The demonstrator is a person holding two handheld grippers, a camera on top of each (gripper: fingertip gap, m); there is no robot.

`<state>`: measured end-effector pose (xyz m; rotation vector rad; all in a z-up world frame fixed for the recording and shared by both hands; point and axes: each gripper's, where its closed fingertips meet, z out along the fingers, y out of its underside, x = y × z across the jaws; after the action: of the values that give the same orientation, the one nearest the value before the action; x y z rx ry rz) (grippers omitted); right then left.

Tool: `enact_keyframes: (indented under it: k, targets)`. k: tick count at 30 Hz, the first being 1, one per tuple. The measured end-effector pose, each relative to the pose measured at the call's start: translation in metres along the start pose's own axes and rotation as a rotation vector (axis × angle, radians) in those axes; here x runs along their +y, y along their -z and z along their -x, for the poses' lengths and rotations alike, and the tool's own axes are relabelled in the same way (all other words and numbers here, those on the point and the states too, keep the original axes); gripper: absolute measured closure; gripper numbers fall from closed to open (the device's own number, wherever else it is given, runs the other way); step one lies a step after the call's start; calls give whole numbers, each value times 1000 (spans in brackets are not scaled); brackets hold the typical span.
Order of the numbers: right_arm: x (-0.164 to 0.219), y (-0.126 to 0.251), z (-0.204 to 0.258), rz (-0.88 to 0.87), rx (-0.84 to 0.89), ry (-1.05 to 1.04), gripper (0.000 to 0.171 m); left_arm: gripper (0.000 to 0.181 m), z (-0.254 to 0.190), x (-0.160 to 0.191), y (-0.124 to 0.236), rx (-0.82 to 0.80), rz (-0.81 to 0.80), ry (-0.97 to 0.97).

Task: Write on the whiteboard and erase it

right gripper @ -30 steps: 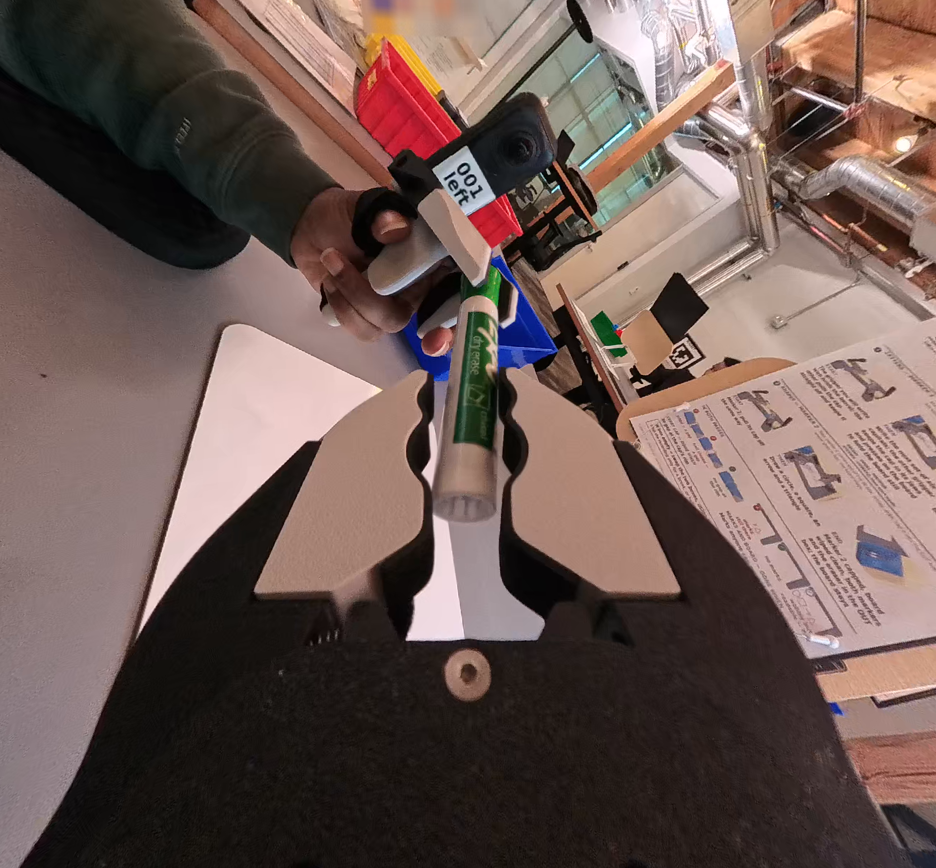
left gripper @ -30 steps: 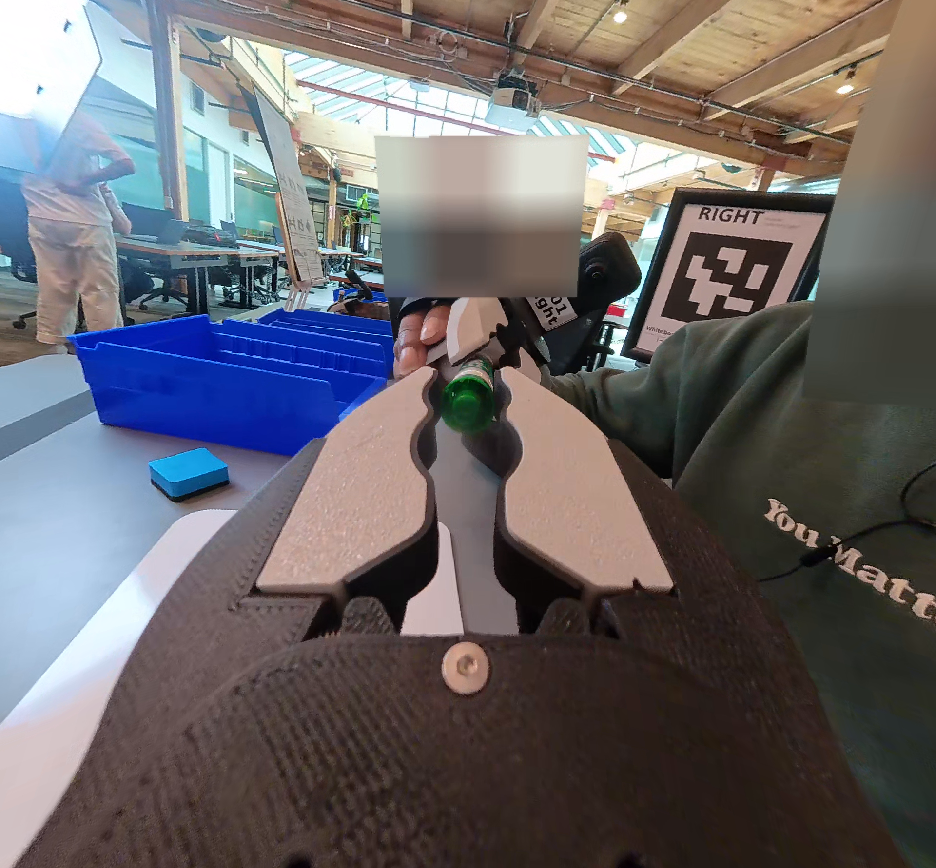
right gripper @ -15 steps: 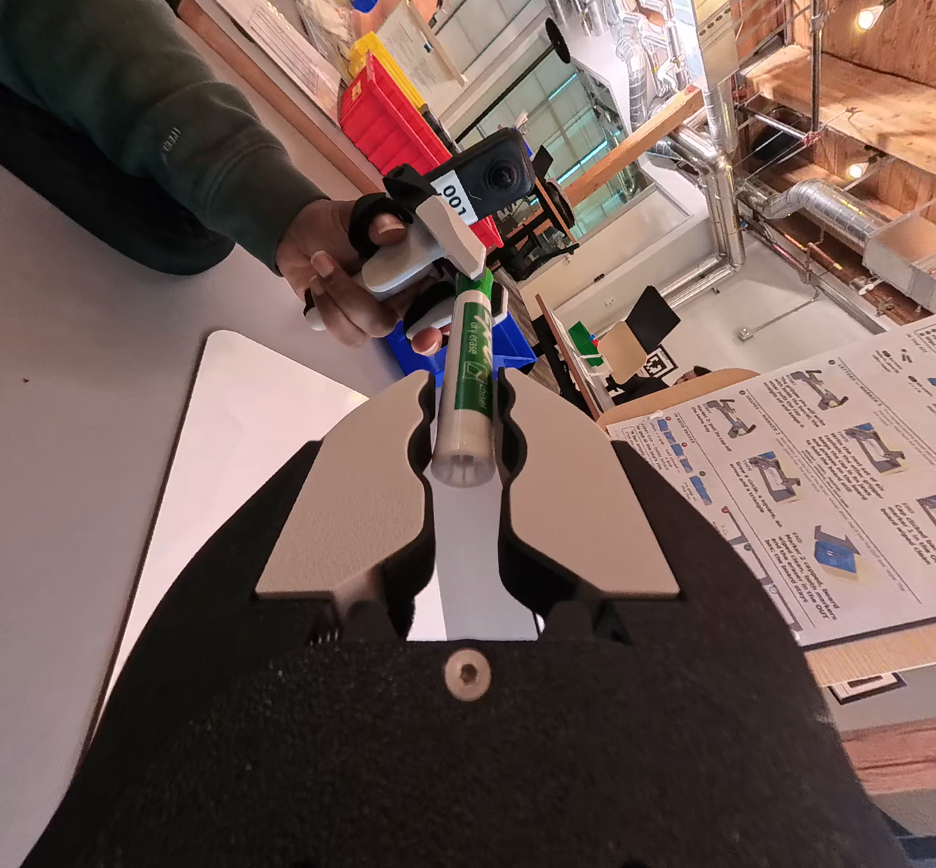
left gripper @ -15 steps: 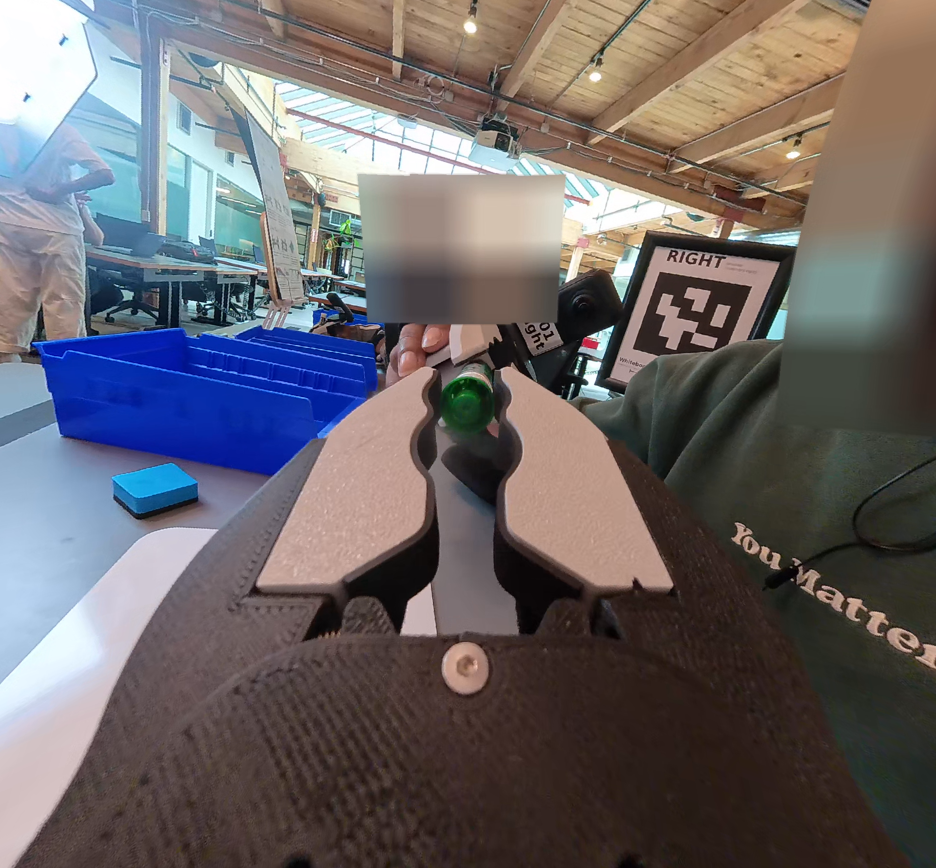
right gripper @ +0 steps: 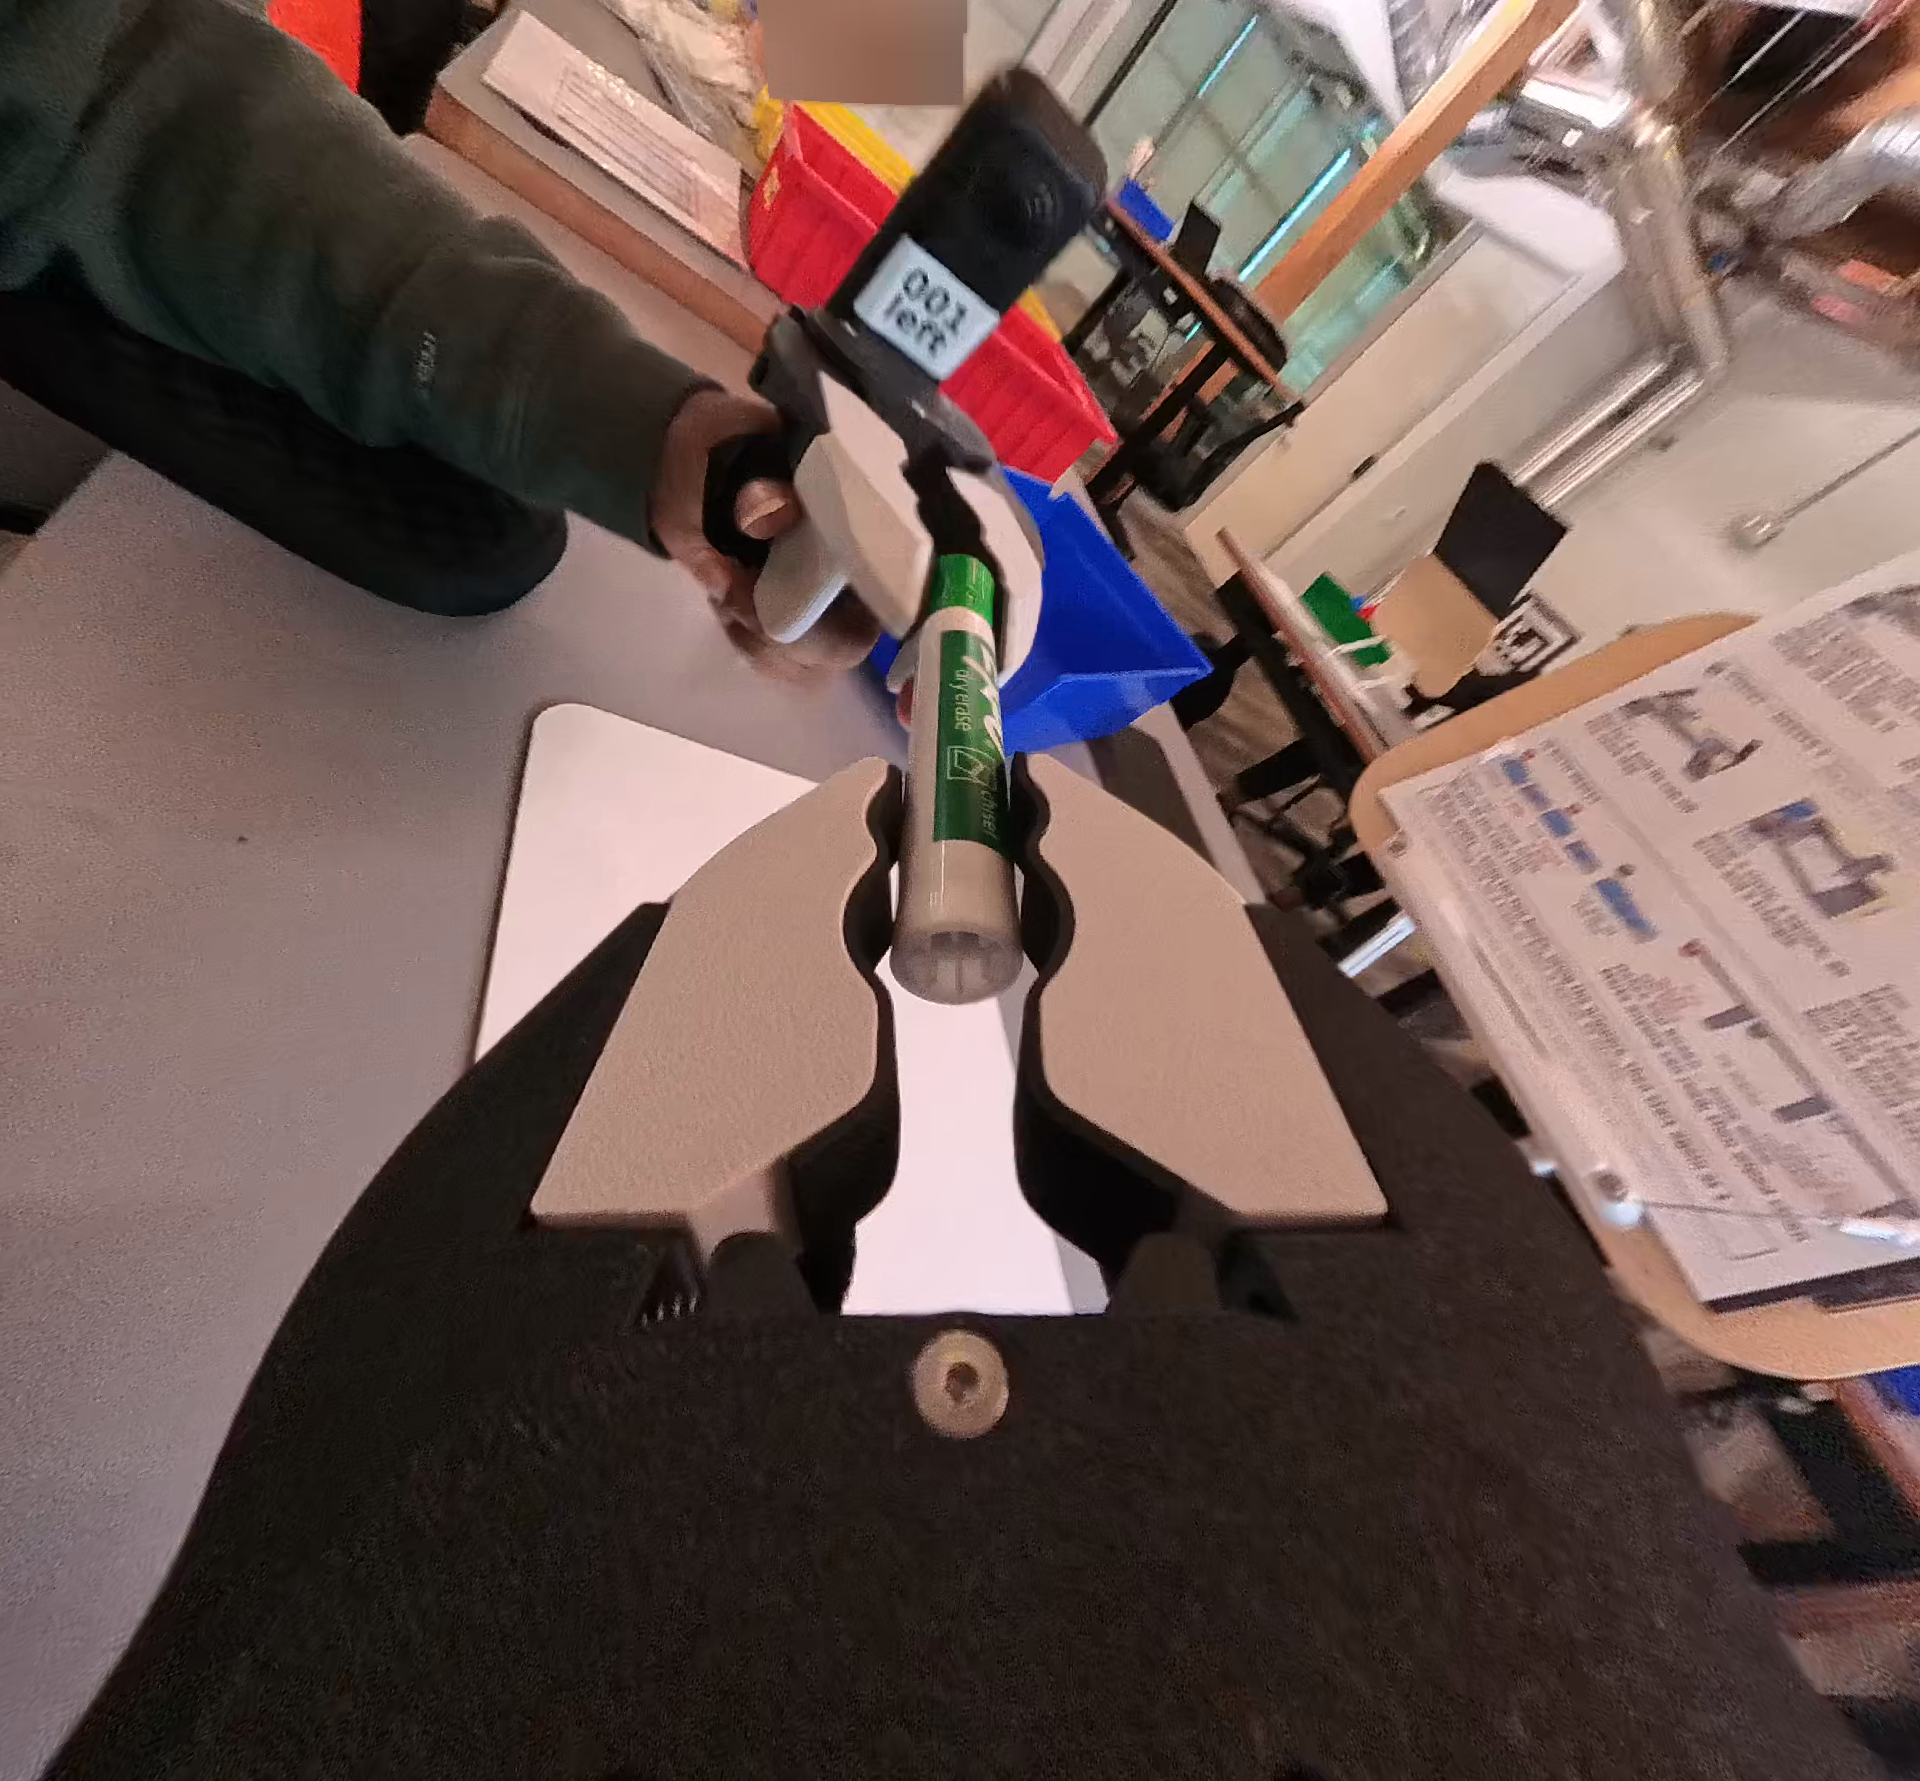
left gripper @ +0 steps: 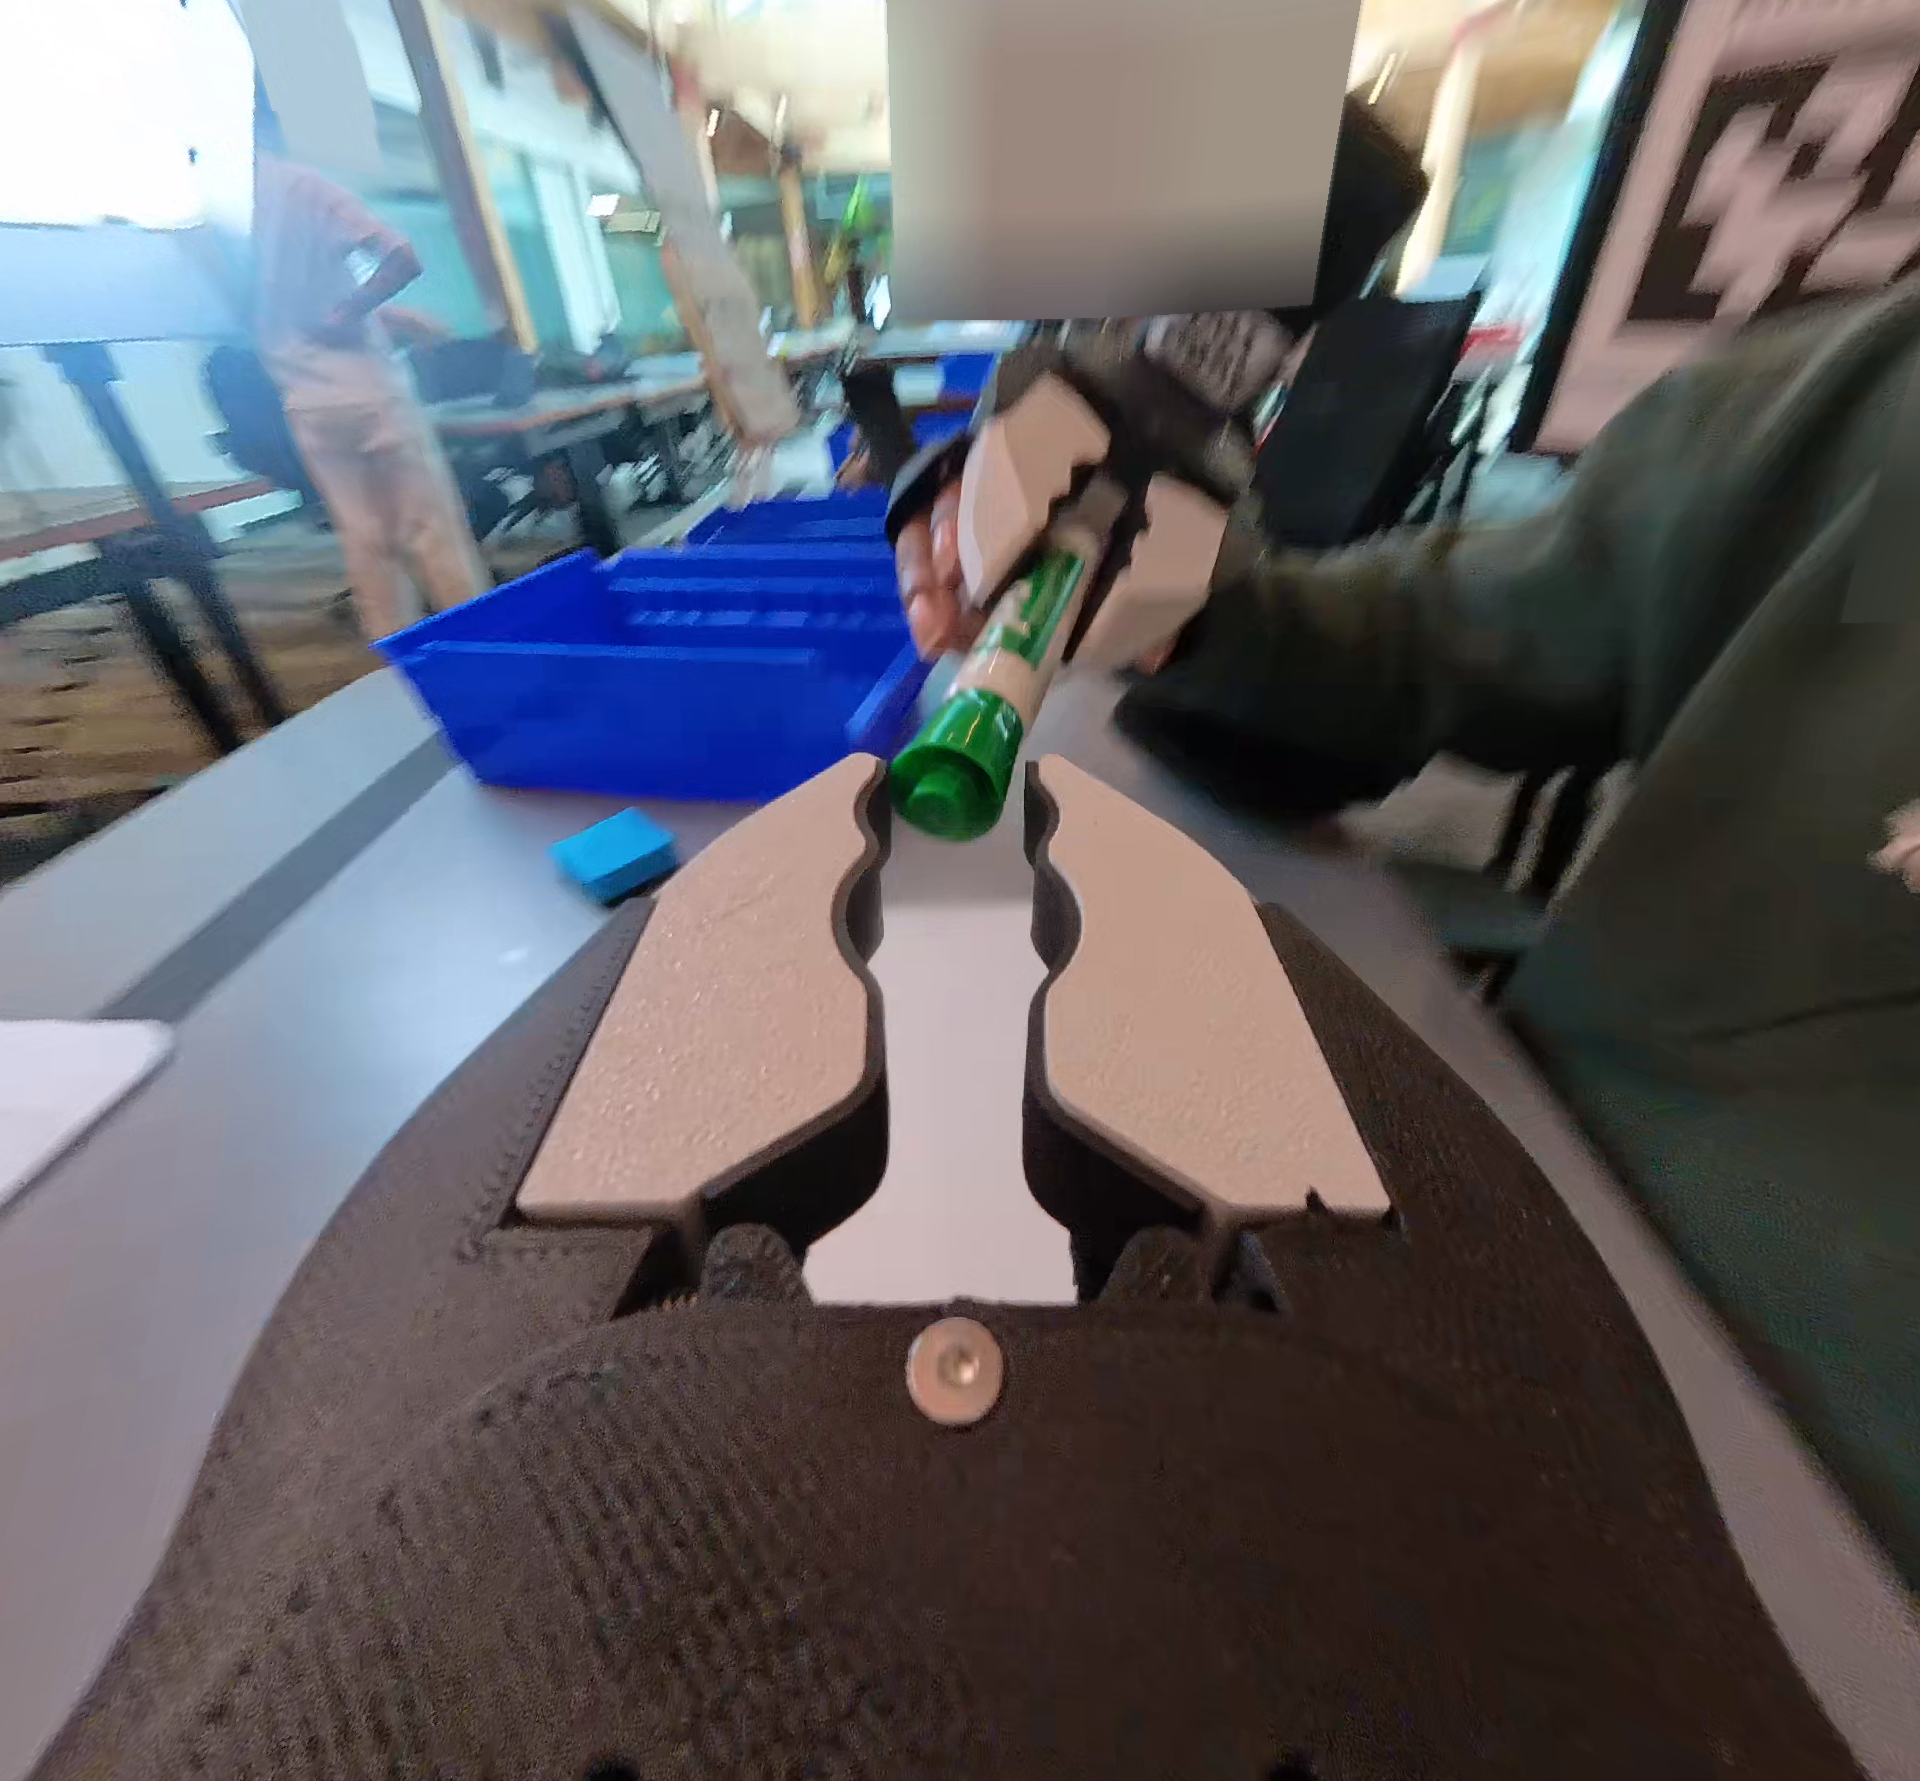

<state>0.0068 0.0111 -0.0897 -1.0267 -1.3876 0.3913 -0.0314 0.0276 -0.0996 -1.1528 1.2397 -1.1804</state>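
Observation:
A green-capped dry-erase marker (right gripper: pixel 954 796) spans between the two grippers. My right gripper (right gripper: pixel 956 786) is shut on its white and green barrel, with the butt end towards the camera. My left gripper (left gripper: pixel 954 775) is shut on the green cap (left gripper: pixel 951 775), held at the very fingertips. The cap still sits on the barrel. The left gripper also shows in the right wrist view (right gripper: pixel 935 568), and the right gripper in the left wrist view (left gripper: pixel 1081 526). The white whiteboard (right gripper: pixel 644 848) lies flat on the grey table below both. A blue eraser (left gripper: pixel 613 853) lies on the table beyond it.
Blue bins (left gripper: pixel 644 692) stand behind the eraser. Red and yellow bins (right gripper: pixel 831 204) sit on a farther table. A printed instruction sheet (right gripper: pixel 1662 900) lies on a round wooden table to the right. The operator's green sleeves reach in from the sides. A person (left gripper: pixel 343 381) stands far off. My right fingertips sit around 5 cm from my left ones.
Both grippers keep their hold on the marker. Both views have tipped downward and blurred. In the left wrist view the marker now shows its side, with the right gripper farther away.

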Motion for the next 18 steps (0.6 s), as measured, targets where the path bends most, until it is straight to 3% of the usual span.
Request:
enact_keyframes:
  k: [3,10,18]
  targets:
    - [8,2,-1,30,-51,-78,151,156,5,15,-1,-89,155,-163]
    - [22,-1,3,35,-125,-194,151,160,9,24,2,-166,297,-343]
    - [23,-1,4,-21,-186,-303,151,160,5,23,2,-173,309,-412]
